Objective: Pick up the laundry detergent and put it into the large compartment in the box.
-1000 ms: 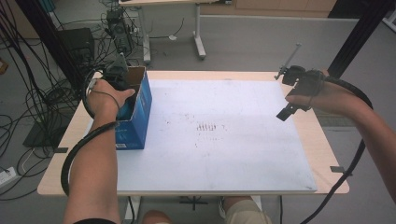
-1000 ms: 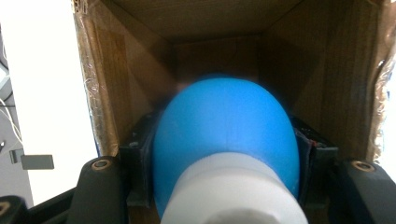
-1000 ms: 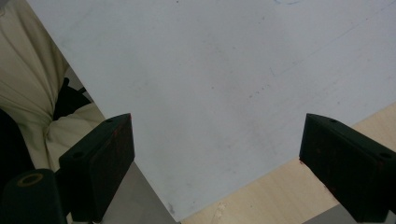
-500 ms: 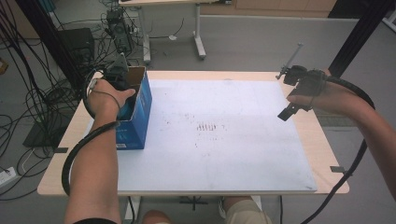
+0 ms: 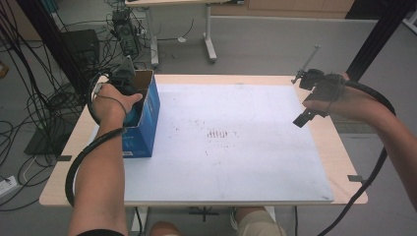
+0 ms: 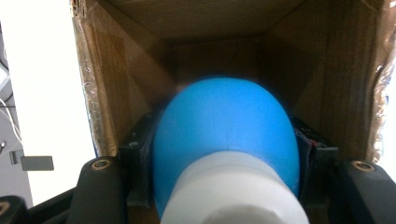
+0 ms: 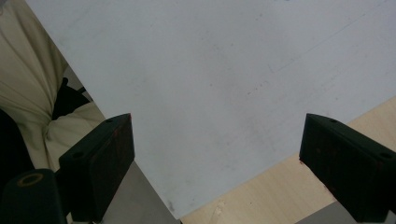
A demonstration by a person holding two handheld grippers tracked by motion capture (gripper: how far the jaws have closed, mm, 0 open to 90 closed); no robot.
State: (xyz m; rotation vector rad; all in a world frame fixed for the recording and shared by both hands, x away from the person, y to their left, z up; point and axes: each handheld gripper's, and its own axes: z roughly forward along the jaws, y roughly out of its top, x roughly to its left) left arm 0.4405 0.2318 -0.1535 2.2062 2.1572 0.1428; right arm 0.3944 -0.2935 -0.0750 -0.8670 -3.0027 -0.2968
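- My left claw (image 6: 224,186) is clenched on a blue bulb (image 6: 224,135) with a white neck (image 6: 233,191) — a jaw presses on each side of it, at 9 and 3 o'clock in the left gripper view.
- The bulb sits dead centre between my jaws, its round end pointing at 12 o'clock, into the open box (image 6: 116,93).
- From the high view, my left hand (image 5: 115,101) holds that claw at the box's (image 5: 147,118) mouth, at the table's (image 5: 196,196) 9 o'clock edge.
- My right claw (image 7: 215,172) is released — jaws wide apart, nothing between them, hanging over the white mat (image 7: 210,70) near its edge.
- In the high view it (image 5: 307,115) hovers at 3 o'clock, well apart from the box.
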